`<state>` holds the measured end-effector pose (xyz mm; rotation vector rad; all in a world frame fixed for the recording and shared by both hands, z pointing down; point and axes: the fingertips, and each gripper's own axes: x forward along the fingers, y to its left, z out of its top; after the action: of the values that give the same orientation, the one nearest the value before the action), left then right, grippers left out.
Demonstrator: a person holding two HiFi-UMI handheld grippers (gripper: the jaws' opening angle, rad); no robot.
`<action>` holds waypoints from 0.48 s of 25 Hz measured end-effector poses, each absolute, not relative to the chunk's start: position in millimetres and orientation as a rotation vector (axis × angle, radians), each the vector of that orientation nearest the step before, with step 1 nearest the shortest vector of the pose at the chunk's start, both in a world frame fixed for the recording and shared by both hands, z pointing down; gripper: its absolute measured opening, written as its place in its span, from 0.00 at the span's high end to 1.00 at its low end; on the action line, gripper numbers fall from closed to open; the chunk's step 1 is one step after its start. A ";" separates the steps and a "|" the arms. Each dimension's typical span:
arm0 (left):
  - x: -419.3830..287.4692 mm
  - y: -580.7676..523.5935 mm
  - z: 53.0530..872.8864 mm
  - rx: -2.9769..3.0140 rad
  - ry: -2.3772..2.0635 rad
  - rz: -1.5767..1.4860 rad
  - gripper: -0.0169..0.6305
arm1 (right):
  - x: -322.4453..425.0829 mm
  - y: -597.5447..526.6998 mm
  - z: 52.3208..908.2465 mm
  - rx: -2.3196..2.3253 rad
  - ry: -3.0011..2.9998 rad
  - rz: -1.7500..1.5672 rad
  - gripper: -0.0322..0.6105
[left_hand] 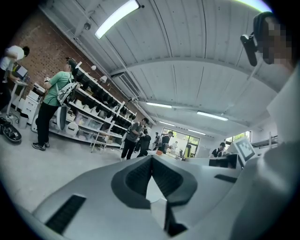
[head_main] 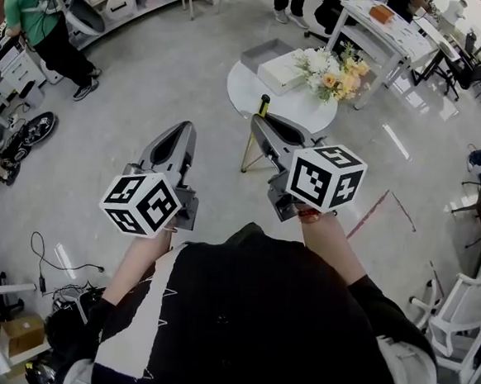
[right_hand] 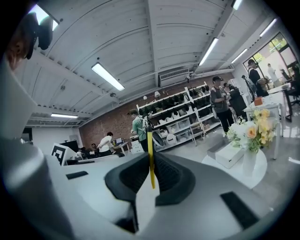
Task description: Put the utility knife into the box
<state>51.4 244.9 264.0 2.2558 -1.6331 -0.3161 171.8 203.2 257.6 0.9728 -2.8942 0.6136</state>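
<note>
Pale grey polished floor fills a large workshop, with shelving, desks and several people around its edges. Ahead of you stands a round white table (head_main: 248,92) carrying a white box (head_main: 281,70), a grey tray-like piece (head_main: 264,55) touching the box that may be its lid, and a bunch of flowers (head_main: 333,70).

Your right gripper (head_main: 258,120) is clamped narrowly on the utility knife (head_main: 264,106). In the right gripper view the knife shows as a thin yellow strip, edge-on, pinched between the ribbed pads. Its long axis runs along the jaws and pokes out past the tips, its dark end uppermost.

Your left gripper (head_main: 183,129) has its jaws together with nothing between them. It hangs level with the right gripper, on the side farther from the table.

From the knife, the box lies forward and a little to the right, above the near edge of the table in the head view and low right in the right gripper view. The right hand is the nearer one. Judging from this, the coming move is a forward reach, then tipping the knife's length down into the box opening.
</note>
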 end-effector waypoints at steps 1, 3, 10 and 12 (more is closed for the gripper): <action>52.6 240.1 265.8 2.257 -1.636 -0.314 0.96 | 173.0 197.9 259.9 0.970 -2.894 0.619 0.89; 55.1 230.5 270.6 2.256 -1.638 -0.309 0.96 | 175.2 189.2 265.8 0.964 -2.893 0.632 0.89; 69.1 209.0 298.3 2.208 -1.611 -0.260 0.96 | 187.2 168.5 297.9 0.957 -2.841 0.706 0.89; 68.5 206.9 304.5 2.189 -1.611 -0.259 0.96 | 187.7 165.4 310.1 0.947 -2.813 0.729 0.89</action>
<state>68.5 206.9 304.5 2.1885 -1.6107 -0.2594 187.7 165.4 310.1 0.9469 -2.8128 0.7289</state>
